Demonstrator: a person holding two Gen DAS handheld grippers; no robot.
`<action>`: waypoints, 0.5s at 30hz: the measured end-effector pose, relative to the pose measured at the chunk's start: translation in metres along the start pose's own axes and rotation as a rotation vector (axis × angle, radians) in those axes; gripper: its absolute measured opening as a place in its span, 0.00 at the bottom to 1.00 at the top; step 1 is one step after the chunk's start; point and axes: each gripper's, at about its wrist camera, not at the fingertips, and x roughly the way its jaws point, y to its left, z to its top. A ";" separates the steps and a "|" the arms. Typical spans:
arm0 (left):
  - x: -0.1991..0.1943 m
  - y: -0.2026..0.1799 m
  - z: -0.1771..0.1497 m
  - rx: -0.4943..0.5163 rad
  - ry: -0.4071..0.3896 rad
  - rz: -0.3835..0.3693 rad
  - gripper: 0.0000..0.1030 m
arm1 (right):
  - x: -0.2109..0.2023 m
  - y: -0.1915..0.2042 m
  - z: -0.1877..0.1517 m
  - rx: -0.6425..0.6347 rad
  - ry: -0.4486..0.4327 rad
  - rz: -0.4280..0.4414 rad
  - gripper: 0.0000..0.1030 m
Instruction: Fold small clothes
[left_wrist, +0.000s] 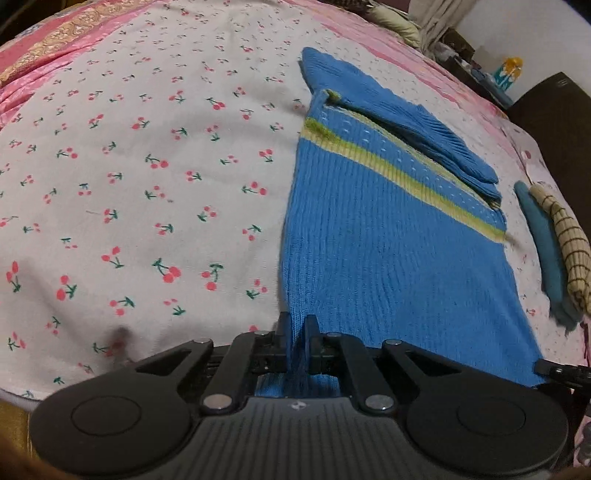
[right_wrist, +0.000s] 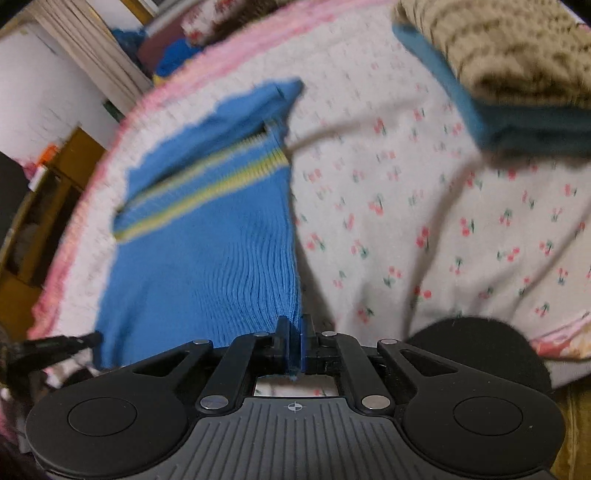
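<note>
Left gripper (left_wrist: 297, 325) and right gripper (right_wrist: 295, 325) each pinch the blue sweater's (left_wrist: 388, 251) near hem; seemingly folded clothes (left_wrist: 554, 251) lie beyond.

Your left hand-held gripper (left_wrist: 297, 334) points steeply down, jaws clamped on the blue sweater (left_wrist: 388, 258) hem; your right hand-held gripper (right_wrist: 294, 332) likewise, pinching the opposite corner.

light: dim, soft indoor | left view: sharp | right view: motion-blurred | edges: fisheye-bent
</note>
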 end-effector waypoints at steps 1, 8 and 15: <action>-0.001 0.000 0.001 0.002 -0.002 -0.007 0.13 | 0.004 0.001 -0.001 -0.004 0.008 -0.004 0.05; 0.001 0.004 0.005 -0.026 -0.007 -0.039 0.24 | 0.010 -0.001 0.005 0.003 0.016 -0.012 0.22; 0.009 -0.006 0.004 0.034 0.033 -0.028 0.37 | 0.028 0.009 0.004 -0.051 0.055 -0.044 0.34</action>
